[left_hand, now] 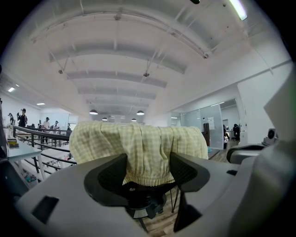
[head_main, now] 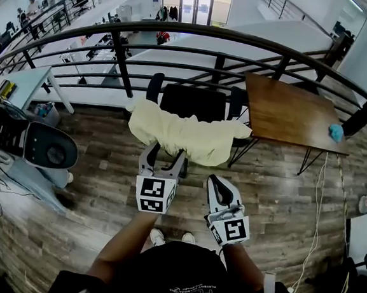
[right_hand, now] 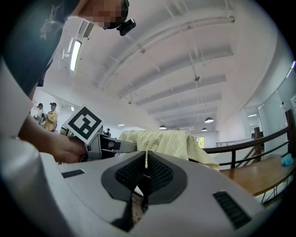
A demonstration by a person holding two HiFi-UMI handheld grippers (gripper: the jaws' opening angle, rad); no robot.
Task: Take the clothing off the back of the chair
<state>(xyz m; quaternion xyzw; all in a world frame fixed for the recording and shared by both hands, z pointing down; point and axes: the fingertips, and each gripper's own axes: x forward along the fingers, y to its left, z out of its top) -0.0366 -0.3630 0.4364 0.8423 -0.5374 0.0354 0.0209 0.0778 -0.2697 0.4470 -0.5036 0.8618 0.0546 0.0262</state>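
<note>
the left gripper gapes wide, the yellow clothing draped on the chair back just ahead of its jaws. the right gripper, beside it, is pinched together on nothing. a shallow bite may slip off the cloth, or a snagged pull may drag the chair.

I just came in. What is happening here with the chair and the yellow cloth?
A person stands facing a black chair with a pale yellow checked garment draped over its back. The left gripper is open, its jaws apart in front of the garment's lower hem and not closed on it. The right gripper is shut on nothing and held nearer the person. The garment is not yet lifted.
</note>
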